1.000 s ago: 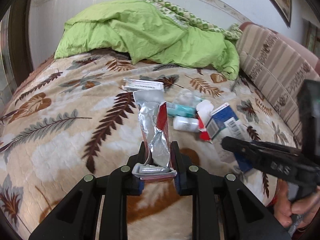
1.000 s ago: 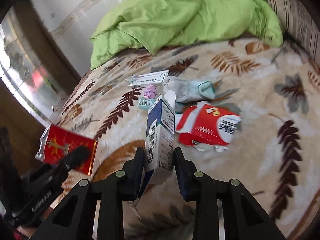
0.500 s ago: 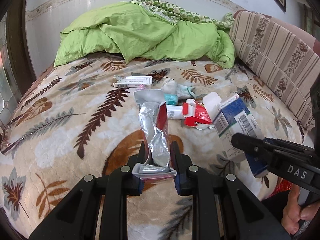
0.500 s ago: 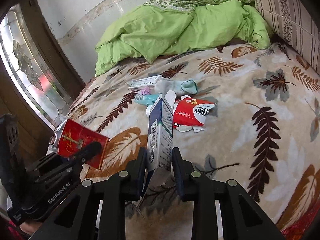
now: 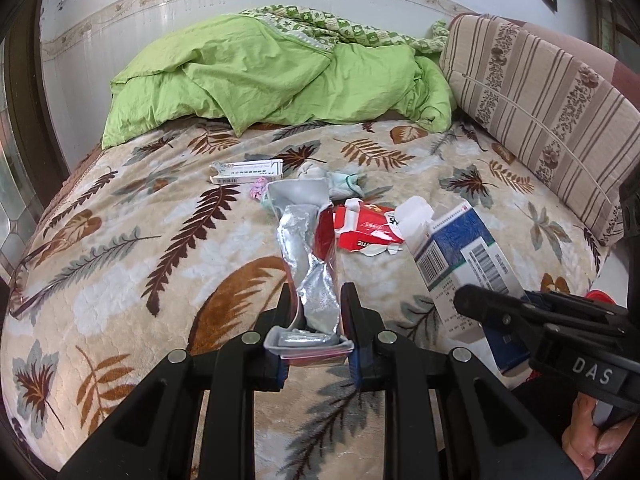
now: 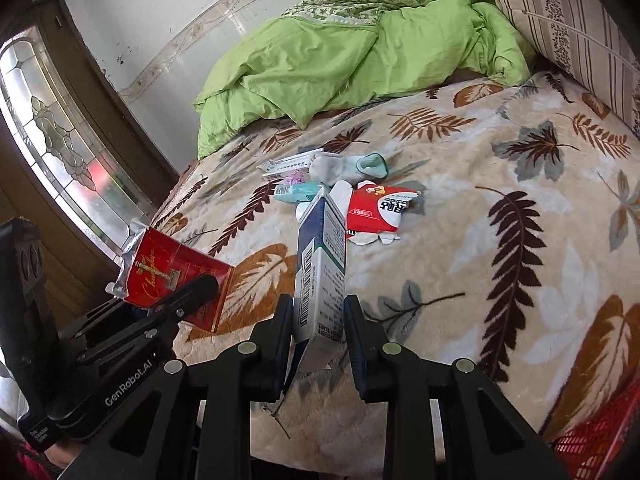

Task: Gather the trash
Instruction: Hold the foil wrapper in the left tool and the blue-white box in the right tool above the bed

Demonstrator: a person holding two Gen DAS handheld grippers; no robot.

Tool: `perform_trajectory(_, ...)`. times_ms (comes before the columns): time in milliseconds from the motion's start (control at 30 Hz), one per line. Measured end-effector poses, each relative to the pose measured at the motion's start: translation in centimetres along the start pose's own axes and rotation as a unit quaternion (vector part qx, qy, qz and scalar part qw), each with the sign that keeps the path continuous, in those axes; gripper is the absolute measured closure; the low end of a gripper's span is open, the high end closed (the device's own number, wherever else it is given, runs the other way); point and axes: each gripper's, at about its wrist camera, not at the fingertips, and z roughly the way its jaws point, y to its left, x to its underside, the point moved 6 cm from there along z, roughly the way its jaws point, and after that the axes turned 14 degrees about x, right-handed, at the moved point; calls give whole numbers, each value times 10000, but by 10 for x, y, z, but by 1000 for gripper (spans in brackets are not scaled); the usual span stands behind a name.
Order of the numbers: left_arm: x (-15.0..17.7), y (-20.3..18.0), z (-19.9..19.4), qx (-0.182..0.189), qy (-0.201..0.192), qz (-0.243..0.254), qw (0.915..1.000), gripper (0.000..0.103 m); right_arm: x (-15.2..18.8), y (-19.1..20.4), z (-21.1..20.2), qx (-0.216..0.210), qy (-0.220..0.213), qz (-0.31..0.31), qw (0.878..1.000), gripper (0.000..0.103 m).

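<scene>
My left gripper [image 5: 316,312] is shut on a crumpled red and silver foil wrapper [image 5: 310,264], which also shows in the right wrist view as a red packet [image 6: 168,276] at the left. My right gripper [image 6: 318,320] is shut on a blue and white carton [image 6: 320,264], seen from the side in the left wrist view [image 5: 460,256]. On the leaf-patterned blanket [image 5: 120,264] lie a torn red and white box [image 6: 380,208], a long white box [image 5: 248,171], a teal tube [image 6: 296,192] and a grey and teal sock [image 6: 348,166].
A green quilt [image 5: 272,72] is heaped at the far end of the bed. A striped cushion [image 5: 548,120] lines the right side. A stained-glass door [image 6: 52,136] stands to the left. A red crate [image 6: 600,436] sits at the near right below the bed edge.
Both grippers have drawn back from the pile with their items still held. The trash on the blanket looks smaller and farther off, and more of the bed and wall shows.
</scene>
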Motion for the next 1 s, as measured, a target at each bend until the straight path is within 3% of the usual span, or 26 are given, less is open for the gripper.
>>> perform_trajectory(1000, -9, -37, -19, -322, -71, 445, 9985, 82, 1, -20, -69, -125, -342, 353, 9987, 76)
